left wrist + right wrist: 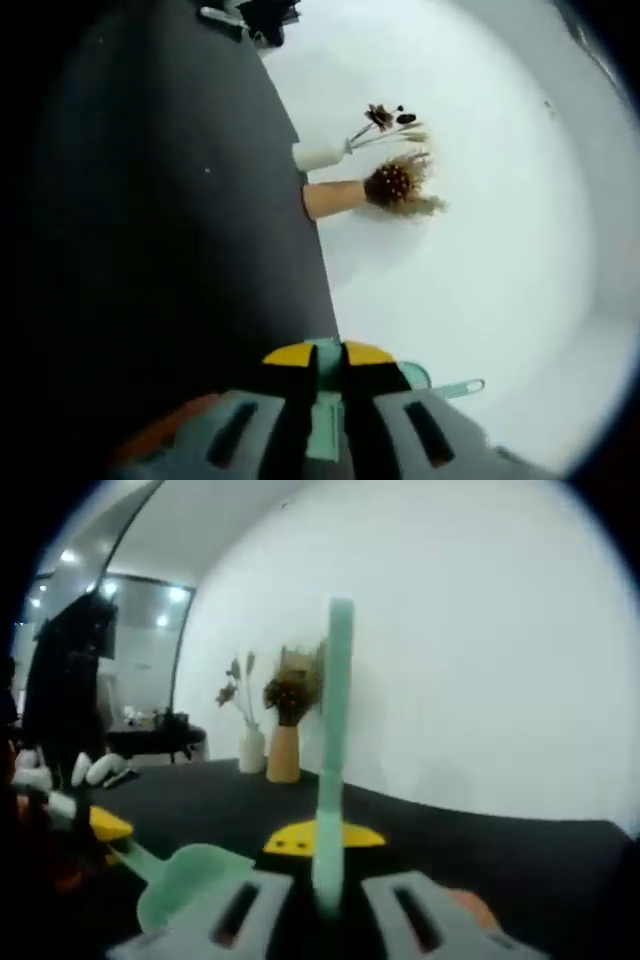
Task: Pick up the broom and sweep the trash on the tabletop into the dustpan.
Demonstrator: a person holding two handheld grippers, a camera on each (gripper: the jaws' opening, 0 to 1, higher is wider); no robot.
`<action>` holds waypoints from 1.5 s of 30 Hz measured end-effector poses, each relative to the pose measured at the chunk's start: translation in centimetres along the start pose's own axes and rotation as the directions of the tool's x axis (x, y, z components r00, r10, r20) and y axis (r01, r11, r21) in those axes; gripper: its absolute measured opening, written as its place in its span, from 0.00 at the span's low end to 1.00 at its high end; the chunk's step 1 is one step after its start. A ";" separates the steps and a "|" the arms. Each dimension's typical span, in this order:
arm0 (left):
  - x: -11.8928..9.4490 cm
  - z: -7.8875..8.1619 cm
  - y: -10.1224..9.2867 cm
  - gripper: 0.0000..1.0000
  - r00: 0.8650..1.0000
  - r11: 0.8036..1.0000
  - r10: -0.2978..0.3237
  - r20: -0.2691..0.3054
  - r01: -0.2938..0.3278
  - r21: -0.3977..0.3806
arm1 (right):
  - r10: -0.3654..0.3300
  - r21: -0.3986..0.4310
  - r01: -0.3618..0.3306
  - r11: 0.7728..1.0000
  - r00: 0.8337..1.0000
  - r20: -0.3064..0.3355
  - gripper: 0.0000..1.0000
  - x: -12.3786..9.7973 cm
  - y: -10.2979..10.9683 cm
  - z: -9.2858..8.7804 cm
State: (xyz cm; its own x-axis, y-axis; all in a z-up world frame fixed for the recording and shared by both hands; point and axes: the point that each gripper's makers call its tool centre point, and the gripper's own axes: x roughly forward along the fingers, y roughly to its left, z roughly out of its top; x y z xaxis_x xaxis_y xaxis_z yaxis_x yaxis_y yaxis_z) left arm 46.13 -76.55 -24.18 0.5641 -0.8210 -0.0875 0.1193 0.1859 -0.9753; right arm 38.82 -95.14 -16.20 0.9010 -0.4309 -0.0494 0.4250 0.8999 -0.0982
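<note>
**Both tools in hand, sweep not begun**

Right gripper clamps the broom handle, its long axis upright. Left gripper grips a teal piece, likely the dustpan, lying low to the broom's left. No trash is discernible on the dark tabletop.

No readable text, label, brand, number or sign appears on anything in either view.

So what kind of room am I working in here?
Probably an office or studio-like indoor space: a dark tabletop against a plain white wall, two vases of dried flowers, and recessed ceiling lights beyond glass partitions.
</note>
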 end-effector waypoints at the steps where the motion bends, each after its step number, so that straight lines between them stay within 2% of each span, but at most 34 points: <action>1: 0.1 0.0 0.1 0.10 1.000 1.000 0.004 0.000 -0.004 0.004 | 0.000 0.002 0.000 1.000 1.000 0.000 0.02 0.0 0.0 0.0; 4: 0.4 -0.4 0.6 0.10 0.999 1.000 0.012 -0.034 -0.013 -0.010 | 0.000 -0.001 0.000 1.000 1.000 0.000 0.02 0.0 0.1 0.1; 6: 0.5 -0.8 0.7 0.10 0.997 1.000 0.017 -0.069 -0.017 0.010 | 0.002 -0.001 -0.002 1.000 1.000 0.002 0.02 0.0 0.2 0.1; 8: 0.4 -0.7 0.7 0.10 0.997 1.000 0.012 -0.071 -0.011 0.009 | 0.002 -0.003 -0.002 1.000 1.000 0.003 0.02 -0.1 0.2 0.2; 10: 0.1 -0.9 1.0 0.11 0.995 0.997 0.037 -0.093 -0.030 0.073 | 0.000 -0.005 0.000 1.000 1.000 0.005 0.02 -0.1 0.2 0.3; 12: 0.0 -1.0 0.8 0.12 0.992 0.993 0.037 -0.118 -0.023 0.113 | -0.002 -0.002 0.002 1.000 1.000 0.008 0.02 -0.2 0.1 0.4; 14: -0.1 -1.3 0.1 0.12 0.987 0.991 0.006 -0.162 0.015 0.130 | -0.003 0.001 0.003 1.000 1.000 0.010 0.02 -0.2 0.0 0.4; 16: -0.4 -1.4 -0.1 0.12 0.982 0.991 0.008 -0.187 0.017 0.135 | -0.005 0.001 0.005 1.000 1.000 0.011 0.02 -0.2 -0.1 0.5; 17: -0.6 -1.6 -0.5 0.13 0.979 0.989 -0.015 -0.202 0.045 0.144 | -0.006 0.001 0.006 1.000 1.000 0.011 0.02 -0.2 -0.1 0.5; 19: -0.5 -1.1 -0.1 0.19 0.979 0.988 -0.002 -0.204 0.034 0.152 | -0.008 -0.001 0.008 1.000 1.000 0.011 0.02 -0.3 -0.2 0.5; 21: -0.7 -1.3 0.9 0.20 0.964 0.984 0.043 -0.262 0.004 0.176 | -0.012 -0.003 0.012 1.000 1.000 0.011 0.02 -0.3 -0.3 0.5; 22: -0.8 -1.2 1.1 0.20 0.962 0.981 0.051 -0.267 0.002 0.193 | -0.013 -0.004 0.013 1.000 1.000 0.012 0.02 -0.3 -0.3 0.5; 24: -1.0 -1.4 1.2 0.20 0.945 0.966 0.062 -0.322 0.024 0.258 | -0.016 -0.004 0.016 1.000 1.000 0.014 0.02 -0.3 -0.4 0.6; 26: -1.1 -1.1 1.2 0.22 0.921 0.975 0.061 -0.385 0.028 0.222 | -0.019 -0.002 0.019 1.000 1.000 0.016 0.02 -0.1 -0.8 0.8; 28: -0.7 0.1 1.2 0.24 0.918 0.986 0.046 -0.394 0.021 0.163 | -0.025 0.000 0.025 1.000 0.999 0.020 0.02 -0.2 -1.2 0.9; 30: -0.2 1.4 1.4 0.22 0.917 0.985 0.038 -0.397 0.032 0.169 | -0.033 0.002 0.032 0.999 0.999 0.022 0.02 -0.3 -1.5 0.9; 32: -0.2 1.2 1.5 0.22 0.881 0.988 0.029 -0.473 0.046 0.146 | -0.039 0.000 0.039 0.999 0.999 0.021 0.02 -0.4 -1.7 0.8; 33: -0.1 1.1 1.4 0.22 0.870 0.991 0.015 -0.493 0.054 0.126 | -0.043 0.000 0.043 0.999 0.999 0.021 0.02 -0.4 -1.8 0.7; 34: -0.3 0.7 1.6 0.22 0.844 0.993 0.018 -0.536 0.047 0.107 | -0.047 -0.001 0.047 0.999 0.999 0.020 0.02 -0.5 -2.0 0.7; 35: -0.3 0.6 1.5 0.22 0.827 0.993 0.008 -0.562 0.060 0.103 | -0.051 -0.002 0.051 0.999 0.999 0.019 0.02 -0.4 -2.2 0.7; 36: -0.2 0.5 1.1 0.22 0.801 0.990 -0.022 -0.598 0.100 0.096 | -0.055 -0.002 0.055 0.998 0.998 0.018 0.02 -0.2 -2.5 0.8; 37: -0.2 0.3 1.2 0.23 0.769 0.991 -0.022 -0.639 0.103 0.089 | -0.060 -0.001 0.060 0.998 0.998 0.016 0.02 0.0 -2.9 0.8; 39: 0.7 0.8 1.1 0.23 0.751 0.988 -0.043 -0.659 0.128 0.081 | -0.069 -0.005 0.069 0.998 0.998 0.012 0.02 0.1 -3.2 0.7; 40: 0.9 0.8 1.2 0.24 0.737 0.989 -0.041 -0.675 0.128 0.079 | -0.074 -0.008 0.075 0.997 0.997 0.010 0.02 0.0 -3.3 0.6; 41: 1.1 0.7 1.2 0.24 0.712 0.987 -0.046 -0.701 0.140 0.078 | -0.079 -0.010 0.079 0.997 0.997 0.008 0.02 0.1 -3.6 0.6; 42: 1.3 0.7 1.1 0.23 0.696 0.985 -0.050 -0.716 0.153 0.080 | -0.083 -0.013 0.083 0.996 0.997 0.005 0.02 0.2 -3.8 0.5; 43: 1.2 0.4 1.0 0.23 0.660 0.984 -0.050 -0.750 0.162 0.077 | -0.086 -0.015 0.086 0.996 0.996 0.004 0.02 0.2 -3.8 0.5; 45: 1.4 0.2 0.9 0.24 0.615 0.981 -0.053 -0.787 0.178 0.073 | -0.094 -0.019 0.094 0.995 0.996 0.003 0.02 0.1 -4.1 0.5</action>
State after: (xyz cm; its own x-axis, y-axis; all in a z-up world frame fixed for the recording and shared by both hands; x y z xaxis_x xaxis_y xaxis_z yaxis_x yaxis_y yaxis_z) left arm 47.18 -77.49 -25.14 -0.3019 -0.9396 -0.1615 0.2767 0.0758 -0.9580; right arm 37.24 -98.81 -15.35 0.8573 -0.5135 -0.0373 0.5062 0.8538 -0.1217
